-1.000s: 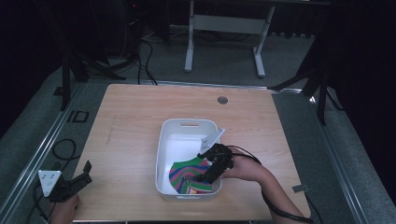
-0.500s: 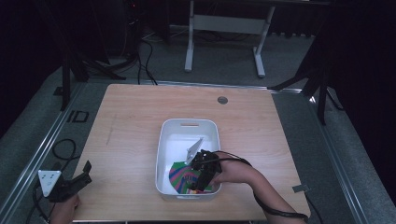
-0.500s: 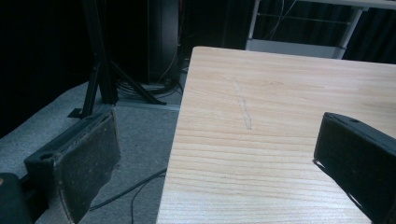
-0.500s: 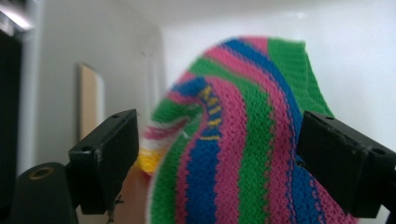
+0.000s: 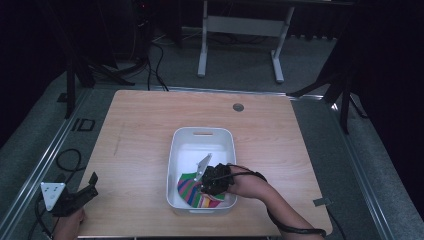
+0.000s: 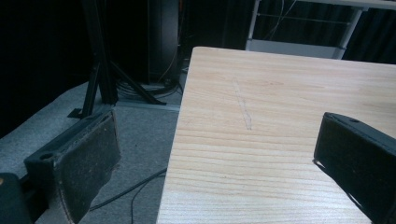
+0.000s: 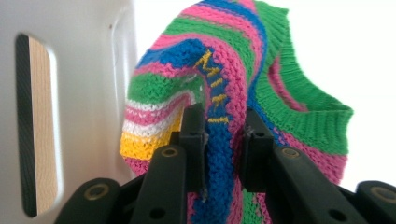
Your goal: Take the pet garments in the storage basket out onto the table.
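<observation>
down inside the white rectangular plastic basin (image 5: 180, 150), near its front end: right gripper (image 5: 212, 181), jaws clamped together on a fold of the striped knitted cloth in pink, blue, green, yellow and white (image 5: 189, 189). seen close in the right gripper view (image 7: 223, 154): black fingertips (image 7: 193, 135) pinching a raised ridge of the knit (image 7: 224, 84), a blue band with yellow stitches running straight between them, green ribbed edge off to one side, basin wall with its slotted handle hole (image 7: 35, 116) just beside. rest of the cloth lying on the basin floor, touching the front wall. grey three-cornered plate (image 5: 202, 165) tilted up above the gripper; black cable (image 5: 250, 175) looping along the forearm (image 5: 270, 200).

well apart, at the front left corner of the light wooden table (image 5: 135, 135): left gripper (image 5: 82, 192), held by a hand (image 5: 67, 225) just off the table edge. jaws spread wide, holding nothing; in the left gripper view (image 6: 219, 154), one padded finger (image 6: 88, 158) over the grey carpeted floor (image 6: 140, 135), the other over bare wood (image 6: 280, 116). small round grommet (image 5: 238, 107) near the table's far edge. white metal frame (image 5: 240, 25) standing on the floor beyond.
</observation>
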The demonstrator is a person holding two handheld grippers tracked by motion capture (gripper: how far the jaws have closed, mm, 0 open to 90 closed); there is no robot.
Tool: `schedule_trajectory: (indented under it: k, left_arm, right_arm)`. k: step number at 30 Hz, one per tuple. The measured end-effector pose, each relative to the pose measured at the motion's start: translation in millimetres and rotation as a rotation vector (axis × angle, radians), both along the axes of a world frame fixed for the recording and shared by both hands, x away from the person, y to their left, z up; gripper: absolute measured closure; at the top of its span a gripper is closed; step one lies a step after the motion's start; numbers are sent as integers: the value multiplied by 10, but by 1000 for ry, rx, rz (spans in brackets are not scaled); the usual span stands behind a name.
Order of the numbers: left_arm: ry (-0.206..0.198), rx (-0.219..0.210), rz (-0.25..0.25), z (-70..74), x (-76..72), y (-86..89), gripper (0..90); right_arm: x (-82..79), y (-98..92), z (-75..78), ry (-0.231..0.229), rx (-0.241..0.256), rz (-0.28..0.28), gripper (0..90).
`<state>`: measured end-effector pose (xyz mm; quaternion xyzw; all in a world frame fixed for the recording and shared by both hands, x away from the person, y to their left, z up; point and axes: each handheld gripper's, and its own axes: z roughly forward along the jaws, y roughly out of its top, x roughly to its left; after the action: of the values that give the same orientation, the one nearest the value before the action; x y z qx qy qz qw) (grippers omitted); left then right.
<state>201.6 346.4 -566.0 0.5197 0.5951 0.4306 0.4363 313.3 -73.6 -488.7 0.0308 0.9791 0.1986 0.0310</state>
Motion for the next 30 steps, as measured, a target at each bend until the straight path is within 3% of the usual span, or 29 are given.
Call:
schedule_trajectory:
  k: [3,13,22,30]
  left_arm:
    - [0,0,1,-1,1,0,9]
    - [2,2,3,-1,3,-7,9]
    - [0,3,4,-2,5,-6,9]
    - [1,3,3,-1,5,-7,9]
  right_arm:
    - [23,-73,106,8,57,-21,766]
    - [97,-291,548,-33,191,-79,767]
    - [127,-416,920,-60,300,-101,766]
    - [152,-502,1225,-114,359,-122,766]
